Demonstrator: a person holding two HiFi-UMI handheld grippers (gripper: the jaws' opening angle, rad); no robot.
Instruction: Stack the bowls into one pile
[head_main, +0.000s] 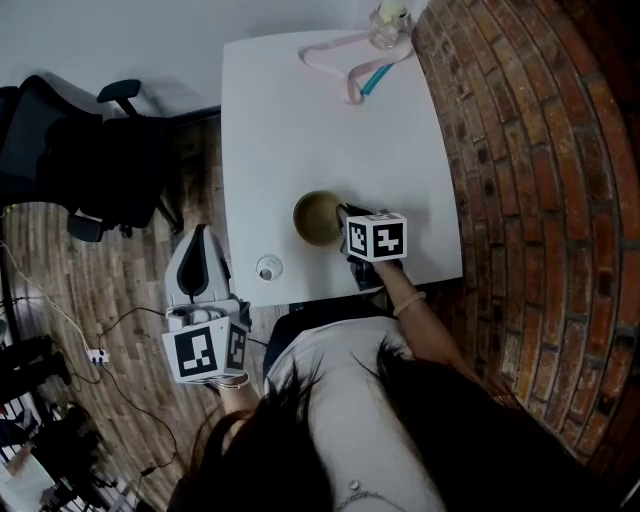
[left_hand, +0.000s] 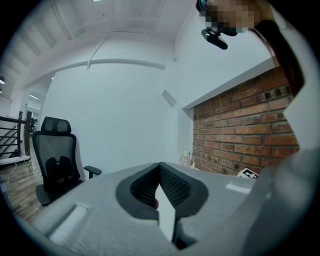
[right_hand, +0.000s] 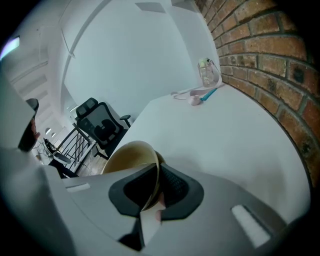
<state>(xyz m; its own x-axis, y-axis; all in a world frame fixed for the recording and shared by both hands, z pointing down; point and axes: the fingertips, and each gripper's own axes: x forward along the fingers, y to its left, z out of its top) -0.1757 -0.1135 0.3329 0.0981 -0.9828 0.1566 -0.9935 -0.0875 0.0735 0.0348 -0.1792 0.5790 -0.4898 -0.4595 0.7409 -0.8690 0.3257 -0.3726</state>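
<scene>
Our right gripper (right_hand: 156, 186) pinches a round tan bowl (right_hand: 125, 156) by its thin rim near the white worktop (head_main: 300, 130) front edge. Our left gripper (left_hand: 161, 189) has its ribbed jaws pressed together.

It looked like an office: a swivel chair (head_main: 60, 150) stood left of the white table (head_main: 300, 130), a brick wall (head_main: 540, 200) right of it.

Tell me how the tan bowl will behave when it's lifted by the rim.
The bowl looks thin-walled, so it is probably light and stiff. The right gripper pinches one side of the rim only, so it may hang tilted. Its smooth wall could slip.
</scene>
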